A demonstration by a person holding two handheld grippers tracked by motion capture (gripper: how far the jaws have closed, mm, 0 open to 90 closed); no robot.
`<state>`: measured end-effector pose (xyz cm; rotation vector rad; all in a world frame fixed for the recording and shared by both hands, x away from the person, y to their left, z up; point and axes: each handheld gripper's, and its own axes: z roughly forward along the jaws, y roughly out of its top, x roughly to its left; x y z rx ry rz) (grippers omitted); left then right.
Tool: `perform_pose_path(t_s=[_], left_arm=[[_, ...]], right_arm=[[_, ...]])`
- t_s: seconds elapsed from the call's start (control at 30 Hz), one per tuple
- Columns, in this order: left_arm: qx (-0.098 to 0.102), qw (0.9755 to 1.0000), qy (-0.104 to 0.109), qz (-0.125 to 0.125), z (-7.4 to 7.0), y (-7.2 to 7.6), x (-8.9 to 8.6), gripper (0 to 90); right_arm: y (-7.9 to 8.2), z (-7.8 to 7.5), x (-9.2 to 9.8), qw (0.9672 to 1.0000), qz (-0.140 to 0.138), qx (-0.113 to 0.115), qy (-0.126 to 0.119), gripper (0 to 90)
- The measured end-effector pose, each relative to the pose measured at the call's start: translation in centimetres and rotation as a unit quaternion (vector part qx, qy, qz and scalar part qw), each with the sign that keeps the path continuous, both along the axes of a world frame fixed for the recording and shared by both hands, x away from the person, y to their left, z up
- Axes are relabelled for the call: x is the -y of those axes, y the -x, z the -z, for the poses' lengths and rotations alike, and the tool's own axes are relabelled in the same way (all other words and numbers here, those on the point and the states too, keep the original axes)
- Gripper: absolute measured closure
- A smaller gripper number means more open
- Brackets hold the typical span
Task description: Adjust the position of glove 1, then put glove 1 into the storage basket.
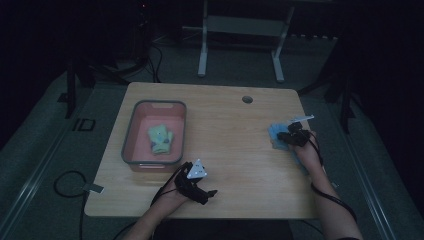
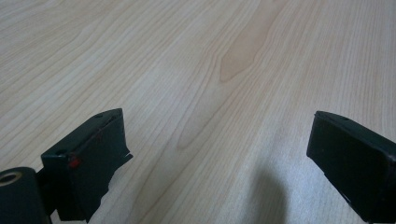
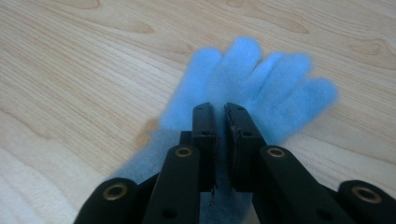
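A fluffy blue glove (image 3: pixel 261 79) lies flat on the wooden table, fingers spread away from me; in the high view the blue glove (image 1: pixel 275 134) is near the table's right edge. My right gripper (image 3: pixel 220 109) presses down on its palm, jaws drawn together with a fold of the fabric pinched between them, and it shows at the right (image 1: pixel 283 136). My left gripper (image 2: pixel 217 135) stands open over bare wood with nothing between its jaws, near the table's front edge (image 1: pixel 206 195). A red bin (image 1: pixel 131 131) at the left holds a green glove (image 1: pixel 160 138).
The table (image 1: pixel 235 165) has a round cable hole (image 1: pixel 247 99) near its back edge. A white desk frame (image 1: pixel 240 45) stands on the floor behind. A cable loop (image 1: pixel 65 185) lies on the floor at the left.
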<state>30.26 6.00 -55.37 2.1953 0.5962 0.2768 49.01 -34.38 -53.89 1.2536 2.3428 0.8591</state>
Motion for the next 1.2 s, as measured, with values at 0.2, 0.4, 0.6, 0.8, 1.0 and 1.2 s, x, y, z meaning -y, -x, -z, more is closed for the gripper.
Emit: perform_pose_path(t_s=[0.2, 0.4, 0.6, 0.8, 1.0, 1.2], left_arm=[[0.005, 1.0, -0.001, -0.004, 0.0, -0.1, -0.1, 4.9], [0.009, 0.9999, -0.006, -0.004, 0.1, -0.1, -0.2, 4.8], [0.014, 0.9999, -0.004, -0.007, 0.0, -0.2, -0.3, 4.8], [0.017, 0.9998, -0.006, -0.008, 0.1, -0.1, -0.3, 4.7], [0.023, 0.9997, -0.008, -0.008, 0.0, -0.1, -0.3, 4.7], [0.031, 0.9995, -0.008, -0.009, 0.1, 0.3, -0.4, 4.7]], right_arm=[[1.5, -2.2, -0.9, 0.9994, 0.016, 0.008, -0.03, 87.3], [4.3, -4.9, -3.2, 0.9982, -0.004, 0.037, -0.046, 87.7], [6.3, -6.4, -5.2, 0.9969, -0.014, 0.048, -0.061, 87.7], [8.7, -7.5, -7.9, 0.9959, -0.021, 0.061, -0.063, 87.7], [10.2, -7.2, -10.5, 0.996, -0.023, 0.052, -0.069, 87.7], [11.4, -5.8, -13.0, 0.9955, -0.04, 0.058, -0.064, 87.6]])
